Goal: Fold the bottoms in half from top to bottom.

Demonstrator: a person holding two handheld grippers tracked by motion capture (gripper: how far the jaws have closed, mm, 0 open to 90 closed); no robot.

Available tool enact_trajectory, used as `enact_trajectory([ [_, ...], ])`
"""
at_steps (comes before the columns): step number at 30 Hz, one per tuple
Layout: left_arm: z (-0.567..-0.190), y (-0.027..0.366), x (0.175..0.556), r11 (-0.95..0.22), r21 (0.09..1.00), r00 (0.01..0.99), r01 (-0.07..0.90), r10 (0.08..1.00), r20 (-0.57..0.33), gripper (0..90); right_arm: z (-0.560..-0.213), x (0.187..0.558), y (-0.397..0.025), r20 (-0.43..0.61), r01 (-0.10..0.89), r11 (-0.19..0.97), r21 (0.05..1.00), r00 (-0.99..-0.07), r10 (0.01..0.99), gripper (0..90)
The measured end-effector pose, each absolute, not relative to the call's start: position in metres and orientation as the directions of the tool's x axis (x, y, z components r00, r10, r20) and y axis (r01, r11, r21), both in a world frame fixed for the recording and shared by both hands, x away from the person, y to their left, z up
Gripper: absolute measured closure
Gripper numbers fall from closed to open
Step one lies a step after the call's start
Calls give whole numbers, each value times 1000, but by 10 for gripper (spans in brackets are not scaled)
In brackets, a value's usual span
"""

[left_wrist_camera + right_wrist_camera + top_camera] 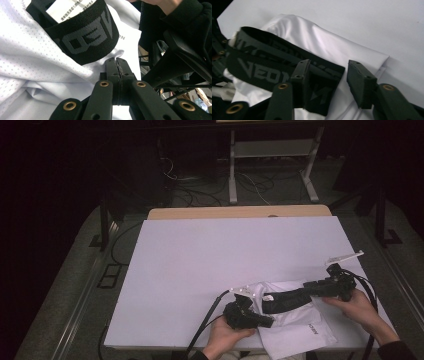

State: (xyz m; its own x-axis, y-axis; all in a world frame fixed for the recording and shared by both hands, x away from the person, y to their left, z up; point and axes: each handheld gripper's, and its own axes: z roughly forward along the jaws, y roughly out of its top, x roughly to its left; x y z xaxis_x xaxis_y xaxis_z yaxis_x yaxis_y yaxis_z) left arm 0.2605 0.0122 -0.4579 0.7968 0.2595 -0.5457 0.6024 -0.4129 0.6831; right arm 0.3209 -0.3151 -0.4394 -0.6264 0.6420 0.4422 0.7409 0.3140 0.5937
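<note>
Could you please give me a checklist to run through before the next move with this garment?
1. Left gripper closed: ok, jaws shut at a fold of the white garment.
2. Cloth actually pinched there: cannot tell.
3. Right gripper ready to grasp: ok, jaws apart.
4. Black waistband clamped by the right gripper: not ok; its end only lies against one jaw.
5. Garment fully on the table: not ok; its near corner seems to overhang the edge.
6. Space to spread out: ok, bare surface beyond.
</note>
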Motion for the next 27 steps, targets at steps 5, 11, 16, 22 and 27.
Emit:
enact_trajectory([
  [5,-458,11,261,-412,682,795,605,259,-549,886,-451,335,-312,487,773,330,541,-608,627,483],
  [11,-459,10,261,-406,683,793,607,256,-552,886,-455,338,-308,521,782,349,517,-611,597,700],
  [16,-459,10,261,-408,684,795,604,255,-550,886,-449,335,-311,497,750,352,560,-644,582,847],
  [22,-458,12,260,-414,686,800,598,255,-544,884,-433,328,-316,494,713,349,609,-684,536,865],
  [27,-456,12,261,-413,695,808,588,261,-528,868,-418,322,-320,459,675,353,648,-716,525,866],
])
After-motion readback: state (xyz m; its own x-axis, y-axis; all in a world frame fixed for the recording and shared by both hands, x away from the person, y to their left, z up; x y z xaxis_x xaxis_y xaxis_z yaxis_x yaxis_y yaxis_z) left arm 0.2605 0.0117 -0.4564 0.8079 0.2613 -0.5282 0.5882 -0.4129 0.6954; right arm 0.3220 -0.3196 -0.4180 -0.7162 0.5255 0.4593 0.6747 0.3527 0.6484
